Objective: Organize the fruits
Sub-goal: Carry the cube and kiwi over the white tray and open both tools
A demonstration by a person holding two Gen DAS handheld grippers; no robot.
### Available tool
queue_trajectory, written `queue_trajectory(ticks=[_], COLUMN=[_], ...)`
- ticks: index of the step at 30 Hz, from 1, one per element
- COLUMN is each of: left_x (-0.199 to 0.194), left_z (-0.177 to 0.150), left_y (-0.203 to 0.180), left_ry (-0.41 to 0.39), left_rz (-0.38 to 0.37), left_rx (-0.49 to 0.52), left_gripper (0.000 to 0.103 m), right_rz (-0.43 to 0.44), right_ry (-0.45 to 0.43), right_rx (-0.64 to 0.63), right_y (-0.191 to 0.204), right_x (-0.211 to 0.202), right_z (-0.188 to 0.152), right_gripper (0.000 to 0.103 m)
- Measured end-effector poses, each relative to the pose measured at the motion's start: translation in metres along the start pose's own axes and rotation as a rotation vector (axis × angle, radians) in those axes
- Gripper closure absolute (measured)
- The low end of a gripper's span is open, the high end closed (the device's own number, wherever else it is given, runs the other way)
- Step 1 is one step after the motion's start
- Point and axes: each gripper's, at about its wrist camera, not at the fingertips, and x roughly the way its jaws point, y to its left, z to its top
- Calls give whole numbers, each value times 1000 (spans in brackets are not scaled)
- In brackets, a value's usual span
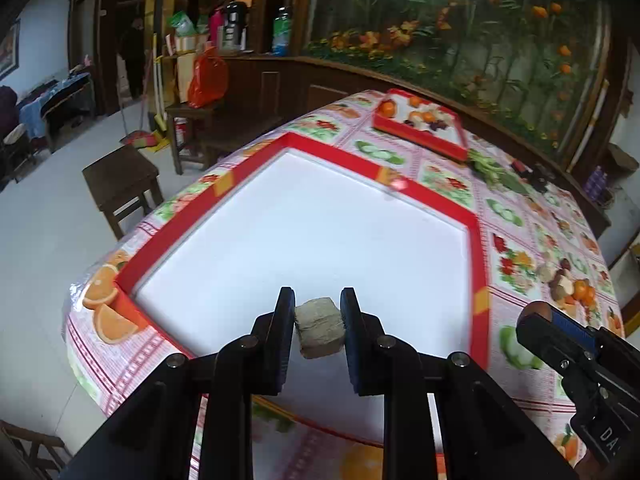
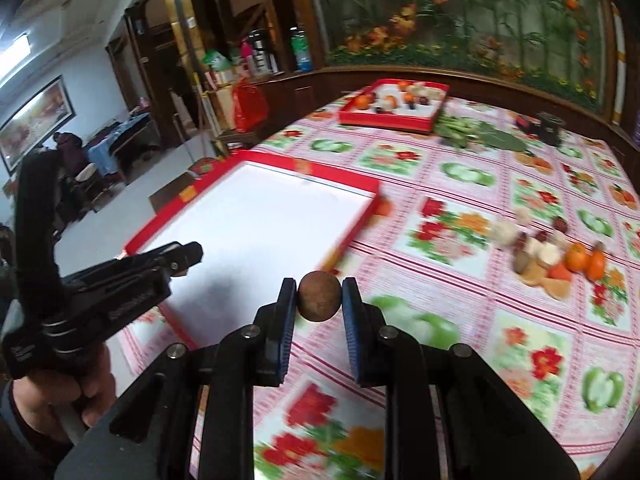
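My left gripper point(image 1: 318, 322) is shut on a pale tan cube-shaped piece point(image 1: 320, 330), held over the near part of a red-rimmed tray with a white bottom point(image 1: 478, 248). My right gripper point(image 2: 319, 298) is shut on a small round brown fruit point(image 2: 319, 297), held above the patterned tablecloth just right of that same tray point(image 2: 370, 210). The left gripper point(image 2: 192, 256) shows at the left of the right wrist view, over the tray. A loose pile of fruit pieces and oranges point(image 2: 556, 258) lies on the cloth at the right.
A second red tray point(image 2: 390, 122) holding several fruits stands at the far end of the table, with green leafy vegetables point(image 2: 476, 134) beside it. A dark wooden stool point(image 1: 122, 182) stands on the floor left of the table. A wooden ledge with a flower mural runs behind.
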Motion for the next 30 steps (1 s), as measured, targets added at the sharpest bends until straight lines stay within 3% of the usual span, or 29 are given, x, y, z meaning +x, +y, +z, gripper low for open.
queue_trajectory(ticks=[12, 30], left_x=[26, 33], left_z=[2, -3], left_y=[26, 14], left_ry=[60, 86], left_rz=[59, 105], left_rx=[3, 84], left_gripper=[81, 81], right_rz=[86, 70], right_ry=[57, 134], right_rx=[-68, -56], right_y=[56, 58], right_x=[64, 96], right_z=[15, 6], right_gripper=[78, 78])
